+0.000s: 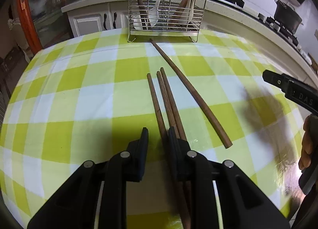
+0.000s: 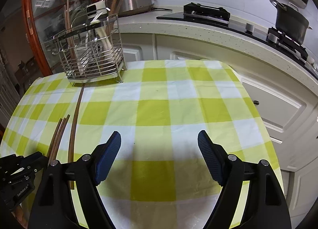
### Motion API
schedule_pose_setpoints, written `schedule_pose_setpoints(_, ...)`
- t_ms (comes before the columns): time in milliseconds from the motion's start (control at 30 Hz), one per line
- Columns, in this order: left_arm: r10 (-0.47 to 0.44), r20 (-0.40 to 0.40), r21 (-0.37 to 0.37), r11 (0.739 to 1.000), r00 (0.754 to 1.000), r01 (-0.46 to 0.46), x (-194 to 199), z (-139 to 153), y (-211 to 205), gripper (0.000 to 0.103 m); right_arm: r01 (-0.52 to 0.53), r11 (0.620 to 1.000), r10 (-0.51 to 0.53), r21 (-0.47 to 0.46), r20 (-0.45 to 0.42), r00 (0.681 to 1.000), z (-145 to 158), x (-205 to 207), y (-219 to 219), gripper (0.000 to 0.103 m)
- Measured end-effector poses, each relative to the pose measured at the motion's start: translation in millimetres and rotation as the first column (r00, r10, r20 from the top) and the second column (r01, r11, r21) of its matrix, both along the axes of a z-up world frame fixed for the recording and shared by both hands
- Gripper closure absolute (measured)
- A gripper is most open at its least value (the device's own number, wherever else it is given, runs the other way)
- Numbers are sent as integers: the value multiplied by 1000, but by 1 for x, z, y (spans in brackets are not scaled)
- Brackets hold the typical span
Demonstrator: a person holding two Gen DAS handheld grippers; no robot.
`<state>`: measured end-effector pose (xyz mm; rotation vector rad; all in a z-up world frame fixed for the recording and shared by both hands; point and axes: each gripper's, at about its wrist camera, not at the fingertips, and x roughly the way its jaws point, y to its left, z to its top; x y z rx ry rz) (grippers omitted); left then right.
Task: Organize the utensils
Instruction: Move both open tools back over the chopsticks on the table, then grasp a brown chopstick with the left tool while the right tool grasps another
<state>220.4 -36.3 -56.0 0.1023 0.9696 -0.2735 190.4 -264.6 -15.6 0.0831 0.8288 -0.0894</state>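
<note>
the left tool (image 1: 157, 135), nearly closed around one of three chopsticks (image 1: 159, 107), could drag its touching neighbours; the right tool (image 2: 159, 141) gapes empty.

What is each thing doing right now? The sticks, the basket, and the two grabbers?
Left hand-held gripper: nearly closed around one chopstick.
Three chopsticks: bunched together, flat on the checked cloth.
Fourth chopstick: lying alone, tip near the wire basket.
Wire basket: upright, holding utensils.
Right hand-held gripper: wide open, empty.
</note>
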Motion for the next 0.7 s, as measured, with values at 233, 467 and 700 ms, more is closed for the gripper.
schedule_pose_setpoints(233,17,2,14,1000,1000,-17,2,0,13,95,-76,997,75,-27,-38,996,-7,11,30,27)
schedule_pose_setpoints(467,91,3,-7,996,996,-91,14,1,53,95,-169,985,168,-19,-70,983,-10,38,72,27)
schedule_pose_setpoints(700,162,3,-32,986,987,-162,24,1,93,95,-215,976,210,-30,-108,972,-18,67,103,38)
